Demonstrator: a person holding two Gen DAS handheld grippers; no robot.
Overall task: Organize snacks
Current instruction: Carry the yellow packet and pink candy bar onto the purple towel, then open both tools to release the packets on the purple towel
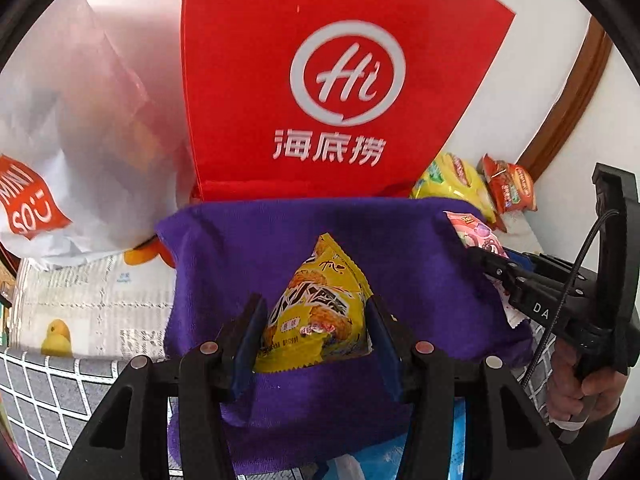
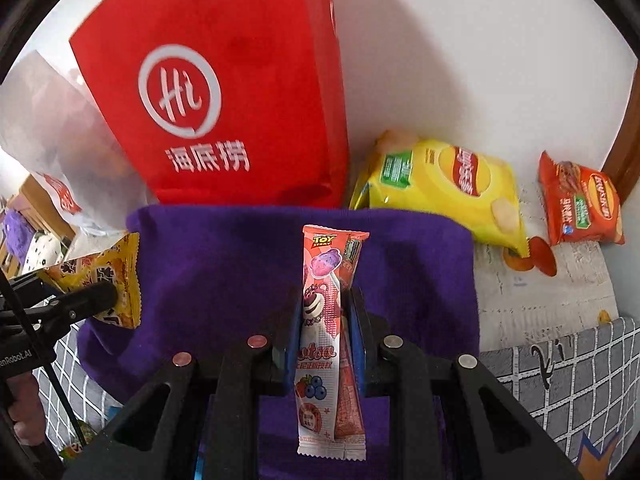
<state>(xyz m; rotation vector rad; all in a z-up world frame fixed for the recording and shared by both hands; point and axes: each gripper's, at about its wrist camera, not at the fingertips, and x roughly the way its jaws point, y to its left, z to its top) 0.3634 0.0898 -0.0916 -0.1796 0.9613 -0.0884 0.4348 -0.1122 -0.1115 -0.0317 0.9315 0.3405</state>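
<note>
Snack packets sit in both tools. Left hand-held gripper (image 1: 316, 336) pinches a yellow crinkled foil snack packet (image 1: 316, 312) by its sides, blue pads pressed to either edge; packet stands upright, top corner pointing away from the camera. Right hand-held gripper (image 2: 326, 340) pinches a pair of slim pink-and-white candy stick wrappers (image 2: 326, 320) with a cartoon bear print, held upright, lower ends hanging below the pads toward the camera.

Both packets are held over a purple fuzzy cloth (image 1: 400, 256), which covers the middle of the worktop (image 2: 540, 304). In the right wrist view the yellow packet appears at the left edge of the cloth; in the left wrist view the pink wrappers appear at the cloth's right edge.

Beyond the cloth, at its far side, stands a tall red paper bag with a white "Hi" logo (image 1: 320, 80). Left of it, a white paper bag with a red label (image 1: 72, 140). Right of the red bag, against the white wall: a large yellow crisp bag (image 2: 444, 188), leaning, and further right a smaller orange-red biscuit packet (image 2: 580, 204), apart from the yellow one.

Worktop covering: pale newsprint-pattern sheet at far side, grey grid-pattern cloth (image 2: 560, 380) nearer.
</note>
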